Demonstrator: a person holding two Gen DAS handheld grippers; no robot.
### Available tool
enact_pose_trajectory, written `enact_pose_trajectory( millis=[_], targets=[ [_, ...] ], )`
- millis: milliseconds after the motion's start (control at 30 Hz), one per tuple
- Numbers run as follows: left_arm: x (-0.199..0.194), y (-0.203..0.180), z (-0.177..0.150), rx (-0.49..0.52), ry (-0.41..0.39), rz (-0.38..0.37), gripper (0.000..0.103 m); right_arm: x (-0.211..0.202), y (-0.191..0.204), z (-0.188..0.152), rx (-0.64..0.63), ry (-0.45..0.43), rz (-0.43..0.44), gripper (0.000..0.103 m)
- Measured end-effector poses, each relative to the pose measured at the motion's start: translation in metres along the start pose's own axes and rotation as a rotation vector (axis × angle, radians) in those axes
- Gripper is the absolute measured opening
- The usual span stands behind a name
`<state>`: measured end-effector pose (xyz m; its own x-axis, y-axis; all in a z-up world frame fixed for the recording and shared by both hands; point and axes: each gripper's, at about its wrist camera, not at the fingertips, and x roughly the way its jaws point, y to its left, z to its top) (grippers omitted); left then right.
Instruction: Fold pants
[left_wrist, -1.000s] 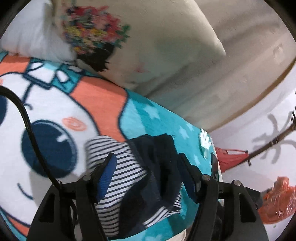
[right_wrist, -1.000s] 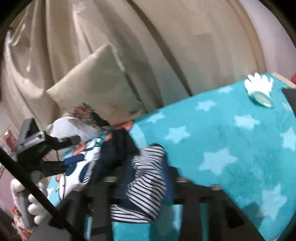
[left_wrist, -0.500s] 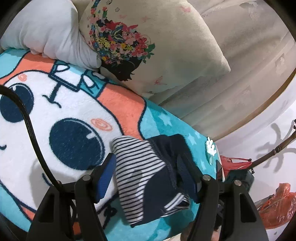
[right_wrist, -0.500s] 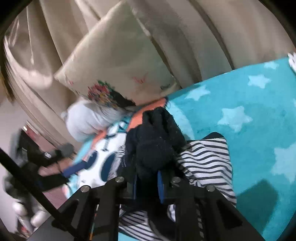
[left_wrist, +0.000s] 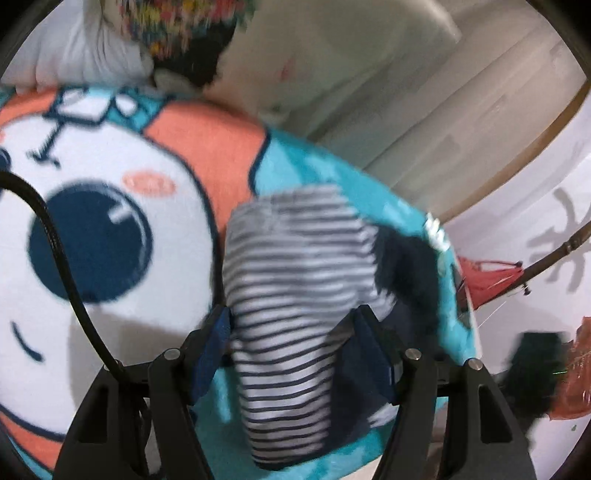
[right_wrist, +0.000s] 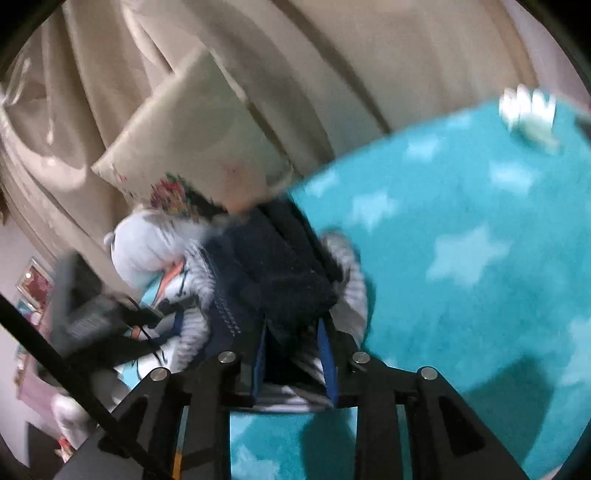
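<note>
Two grippers are working a pair of striped pants (left_wrist: 295, 295) lying bunched on a teal cartoon blanket (left_wrist: 110, 229). The left gripper (left_wrist: 291, 332) is hovering with jaws spread wide around the striped cloth, not pinching it. The right gripper (right_wrist: 293, 350) is clamping the navy part of the pants. A floral pillow (right_wrist: 199, 136) is leaning against curtains (right_wrist: 332, 55) behind.

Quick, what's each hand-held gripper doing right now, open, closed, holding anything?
Left hand-held gripper: open, its jaws on either side of the striped pants, not clamped.
Right hand-held gripper: shut on the striped pants' dark fabric.
</note>
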<state>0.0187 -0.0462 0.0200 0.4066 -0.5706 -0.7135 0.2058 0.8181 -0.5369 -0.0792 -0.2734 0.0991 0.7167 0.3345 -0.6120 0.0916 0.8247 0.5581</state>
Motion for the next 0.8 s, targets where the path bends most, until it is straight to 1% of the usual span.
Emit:
enact_pose_trajectory(
  millis=[67, 100, 167, 233, 267, 300, 333, 367, 400, 433, 467, 500, 533, 600, 667, 733, 767, 800],
  targets=[
    [0.011, 0.006, -0.003, -0.012, 0.023, 0.008, 0.067, -0.013, 0.015, 0.014, -0.046, -0.063, 0.009, 0.029],
    [0.012, 0.006, -0.004, -0.01, 0.018, 0.01, 0.067, -0.017, 0.02, 0.021, -0.057, -0.08, 0.028, 0.031],
    [0.011, 0.005, -0.005, 0.001, 0.01, 0.016, 0.068, -0.016, 0.03, 0.037, -0.068, -0.093, 0.071, 0.033],
    [0.01, 0.002, -0.007, 0.012, 0.008, 0.024, 0.069, -0.014, 0.037, 0.05, -0.058, -0.113, 0.084, 0.034],
    [0.011, 0.001, -0.009, 0.021, 0.003, 0.03, 0.069, -0.011, 0.04, 0.054, -0.05, -0.115, 0.113, 0.036],
    [0.012, -0.001, -0.01, 0.033, -0.001, 0.038, 0.069, -0.004, 0.042, 0.059, -0.033, -0.097, 0.172, 0.043],
    [0.011, -0.001, -0.011, 0.04, -0.004, 0.043, 0.069, 0.007, 0.042, 0.063, -0.013, -0.054, 0.23, 0.051],
    [0.011, -0.003, -0.012, 0.049, -0.008, 0.052, 0.069, 0.02, 0.041, 0.065, 0.006, -0.007, 0.271, 0.052],
    [0.011, -0.003, -0.013, 0.056, -0.01, 0.058, 0.069, 0.041, 0.037, 0.066, 0.043, 0.06, 0.303, 0.052],
    [0.011, -0.004, -0.014, 0.066, -0.012, 0.066, 0.069, 0.055, 0.032, 0.064, 0.069, 0.102, 0.309, 0.052],
    [0.011, -0.004, -0.015, 0.073, -0.013, 0.069, 0.069, 0.076, 0.022, 0.062, 0.105, 0.165, 0.302, 0.052],
    [0.013, -0.004, -0.015, 0.079, -0.012, 0.07, 0.069, 0.092, 0.006, 0.057, 0.163, 0.208, 0.26, 0.048],
    [0.012, -0.004, -0.015, 0.092, -0.011, 0.07, 0.069, 0.098, -0.01, 0.052, 0.222, 0.206, 0.206, 0.032],
    [0.013, -0.004, -0.015, 0.1, -0.01, 0.068, 0.07, 0.096, -0.032, 0.047, 0.272, 0.165, 0.14, 0.004],
    [0.013, -0.004, -0.014, 0.1, -0.007, 0.068, 0.071, 0.086, -0.043, 0.042, 0.29, 0.117, 0.108, 0.004],
    [0.011, -0.005, -0.013, 0.1, -0.002, 0.058, 0.07, 0.077, -0.038, 0.04, 0.25, 0.09, 0.051, 0.004],
    [0.008, -0.005, -0.013, 0.095, -0.002, 0.041, 0.07, 0.075, -0.035, 0.04, 0.23, 0.087, 0.031, 0.004],
    [0.004, -0.004, -0.013, 0.088, -0.005, 0.022, 0.07, 0.071, -0.031, 0.041, 0.206, 0.082, 0.013, 0.007]
  ],
)
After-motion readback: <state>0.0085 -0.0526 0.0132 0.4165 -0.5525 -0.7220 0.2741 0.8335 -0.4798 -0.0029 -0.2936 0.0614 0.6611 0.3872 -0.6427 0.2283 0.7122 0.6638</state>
